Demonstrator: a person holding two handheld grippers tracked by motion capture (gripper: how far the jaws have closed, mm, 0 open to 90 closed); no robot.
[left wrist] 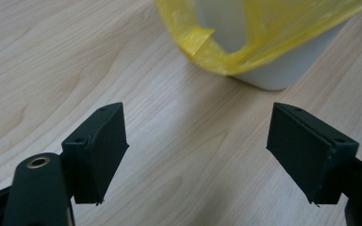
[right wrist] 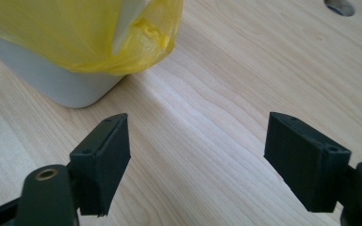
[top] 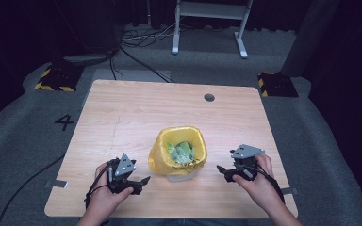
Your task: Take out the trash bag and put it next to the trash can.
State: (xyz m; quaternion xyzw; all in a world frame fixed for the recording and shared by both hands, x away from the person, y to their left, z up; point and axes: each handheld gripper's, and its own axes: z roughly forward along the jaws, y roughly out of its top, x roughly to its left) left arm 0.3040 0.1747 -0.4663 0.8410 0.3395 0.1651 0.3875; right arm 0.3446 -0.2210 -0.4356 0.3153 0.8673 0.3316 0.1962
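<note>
- Both grippers are black, blocky little things: left gripper [top: 141, 182], right gripper [top: 222, 170].
- Each has a grey three-cornered plate [top: 124, 165] on top, dotted with small dark spots.
- Black cable [top: 93, 186] loops back off each one along the wrist.
- Up close, the pads [left wrist: 99, 150] are flat matte black slabs with small screw holes, plus a brass-ringed hole [left wrist: 38, 163] on the arm behind.
- Forearms bare, no sleeves.

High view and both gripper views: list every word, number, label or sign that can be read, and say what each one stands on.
"4": a dark numeral on the grey floor left of the table.
Yellow and black hazard stripes, a sign with no wording, on the black block at the table's far left corner and the one at its far right.
The yellow bag, the white bin and the crumpled green contents carry no readable text.
</note>
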